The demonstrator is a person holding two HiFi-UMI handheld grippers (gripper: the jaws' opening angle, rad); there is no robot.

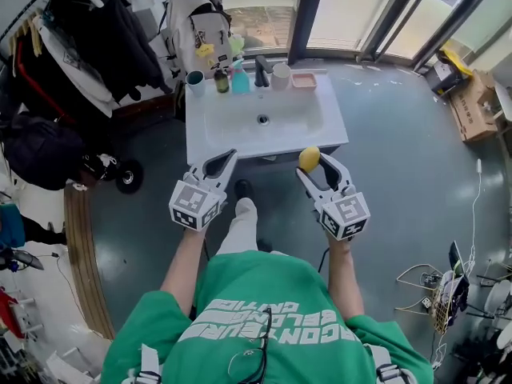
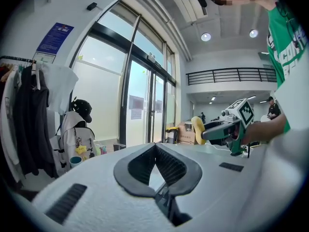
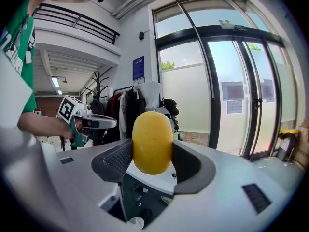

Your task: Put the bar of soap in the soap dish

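Observation:
The yellow oval bar of soap is clamped upright between the jaws of my right gripper, in front of the near edge of the white sink. In the right gripper view the soap fills the gap of that gripper. The pink soap dish sits at the sink's back right corner, beside the faucet. My left gripper is level with the right one, shut and holding nothing. From the left gripper view the soap shows in the other gripper.
Along the sink's back edge stand a teal bottle, a dark bottle, a cup and a white cup. A backpack and hanging clothes are behind left. A cardboard box lies far right.

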